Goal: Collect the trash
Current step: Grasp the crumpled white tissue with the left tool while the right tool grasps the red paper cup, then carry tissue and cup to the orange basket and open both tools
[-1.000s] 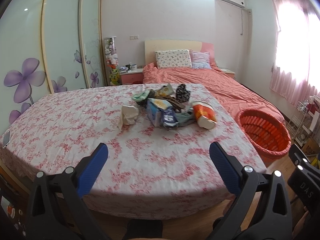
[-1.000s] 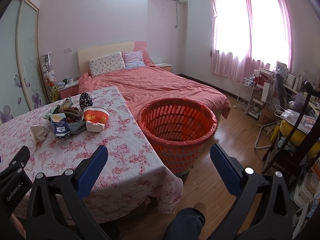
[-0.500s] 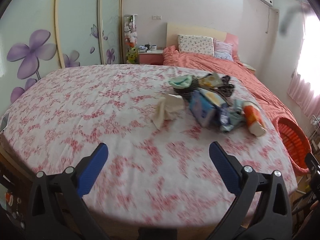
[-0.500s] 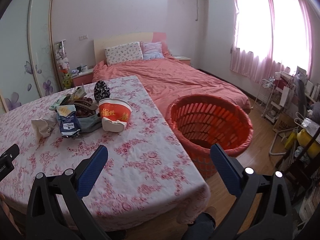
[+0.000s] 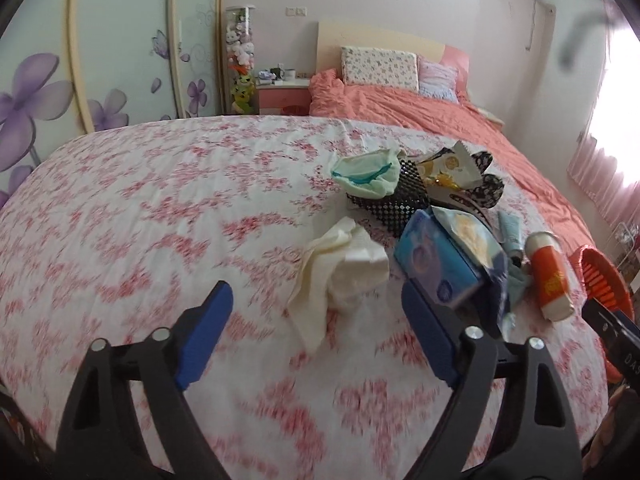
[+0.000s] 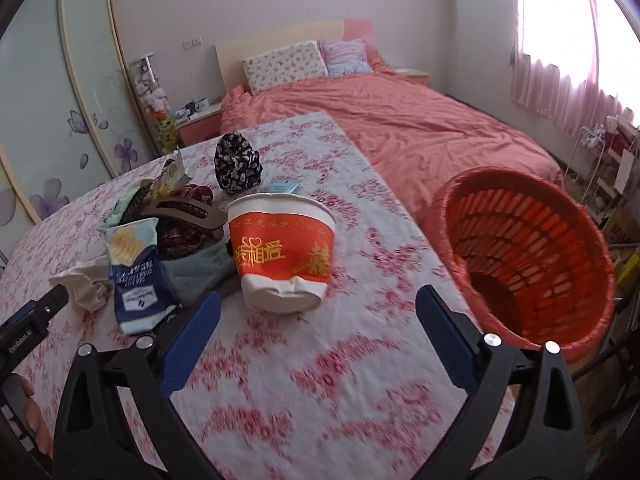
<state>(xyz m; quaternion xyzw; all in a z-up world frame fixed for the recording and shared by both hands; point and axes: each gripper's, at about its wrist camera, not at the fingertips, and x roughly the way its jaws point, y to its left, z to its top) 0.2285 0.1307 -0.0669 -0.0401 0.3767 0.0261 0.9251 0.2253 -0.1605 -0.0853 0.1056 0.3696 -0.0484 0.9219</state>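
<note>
A heap of trash lies on the table with the floral cloth [image 5: 160, 220]. My left gripper [image 5: 316, 300] hovers low over the cloth, its jaws closing. A crumpled white tissue [image 5: 344, 272] lies between its blue fingertips, untouched by the pads. A blue wipes pack [image 5: 436, 268] sits just past the right finger. My right gripper [image 6: 319, 300] faces a red-and-white paper cup [image 6: 280, 252] on its side. Its jaws are closing too, with the cup just ahead of the tips and nothing gripped. A blue snack bag [image 6: 138, 280] lies left of the cup.
An orange slatted basket [image 6: 528, 256] stands on the floor off the table's right edge. Behind the table is a bed with a coral cover [image 6: 400, 128]. Sliding wardrobe doors [image 5: 80, 60] line the left wall. A wire rack [image 6: 600, 160] stands under the window.
Both grippers have moved forward and down toward the trash heap, which now looks much larger. The left one now has the tissue between its fingers, and both pairs of fingers stand slightly narrower.
</note>
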